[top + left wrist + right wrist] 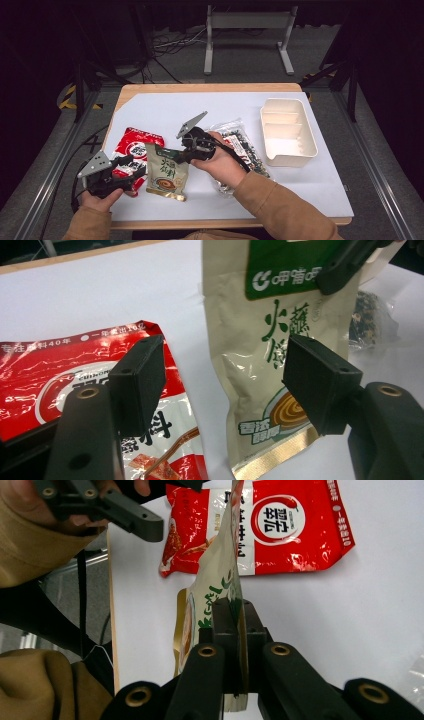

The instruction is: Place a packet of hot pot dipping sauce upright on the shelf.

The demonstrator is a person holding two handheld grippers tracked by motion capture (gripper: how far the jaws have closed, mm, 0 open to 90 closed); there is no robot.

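- The white table lies under both grippers and carries every packet.
- The white divided tray sits well off to the far side of the right gripper, on the person's right, apart from the packets.
- The red packet lies flat just ahead of the left gripper; in the left gripper view it runs under and behind the left-hand jaw, and in the right gripper view it lies flat beyond the pinched pouch.
- The clear bag of dark pieces rests under and beside the hand holding the right gripper.
- The tan pouch with a green top band hangs between the two grippers, its upper edge at the right gripper, its lower edge down at the table. In the left gripper view it stands just ahead, behind the right-hand jaw.
- The right gripper is clamped tight on the pouch's top edge, seen edge-on between its jaws.
- The left gripper has its jaws spread apart, nothing between them, near the pouch's lower part; it is not touching the pouch.
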